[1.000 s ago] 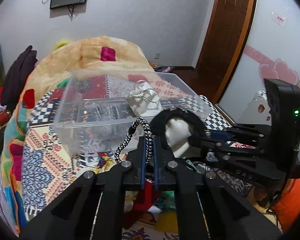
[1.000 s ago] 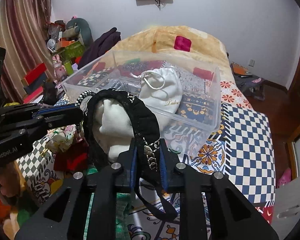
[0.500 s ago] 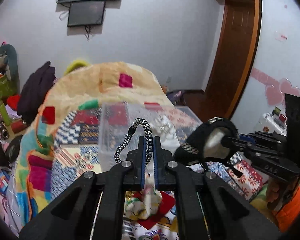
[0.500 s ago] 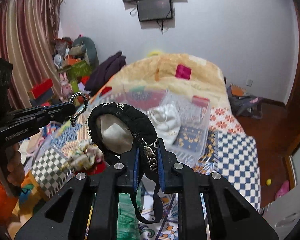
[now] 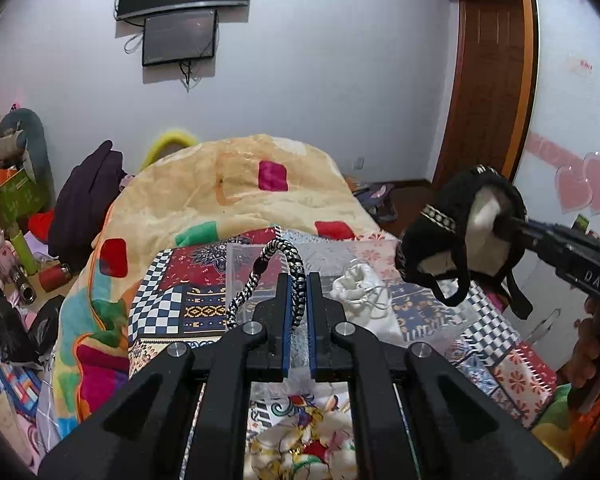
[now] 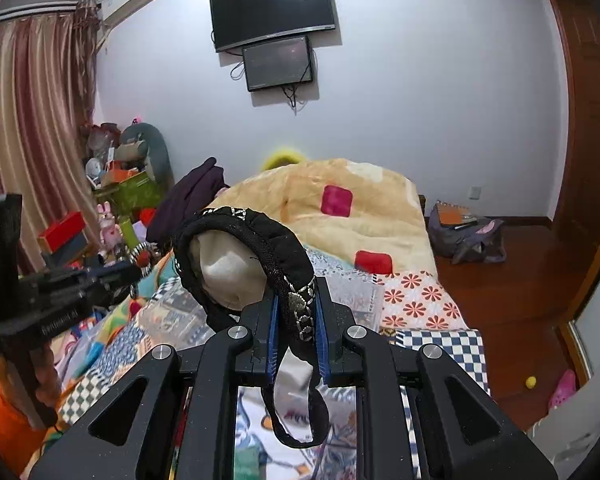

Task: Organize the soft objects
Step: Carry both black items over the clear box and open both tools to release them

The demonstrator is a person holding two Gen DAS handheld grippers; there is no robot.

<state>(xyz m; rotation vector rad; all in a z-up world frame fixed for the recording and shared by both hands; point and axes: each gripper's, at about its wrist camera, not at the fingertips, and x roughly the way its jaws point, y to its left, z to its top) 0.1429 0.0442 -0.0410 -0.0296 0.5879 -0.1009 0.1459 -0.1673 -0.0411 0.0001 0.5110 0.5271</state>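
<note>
Bed (image 5: 228,184) under patchwork quilt carries clear plastic bin (image 5: 260,256), white drawstring pouch (image 5: 356,288) inside. Right tool (image 6: 296,312) clamped on black-trimmed cream pouch (image 6: 236,268), held in the air above the bed. Left tool (image 5: 298,300) clamped narrow on black-white braided cord loop (image 5: 284,256), also aloft over the bin.

Grippers: two — left gripper (image 5: 296,304) and right gripper (image 6: 296,320)
Braided cords: one — black-and-white cord (image 5: 284,256), looped
Black pouches: one, black pouch (image 6: 252,256) with pale lining
White drawstring bags: one, white bag (image 5: 358,292)
Clear bins: one, clear bin (image 5: 240,264)
Wall screens: two, large screen (image 6: 274,8) above small screen (image 6: 278,63)
Backpacks on floor: one, backpack (image 6: 466,236)
Quilts: one, patchwork quilt (image 5: 236,196)
</note>
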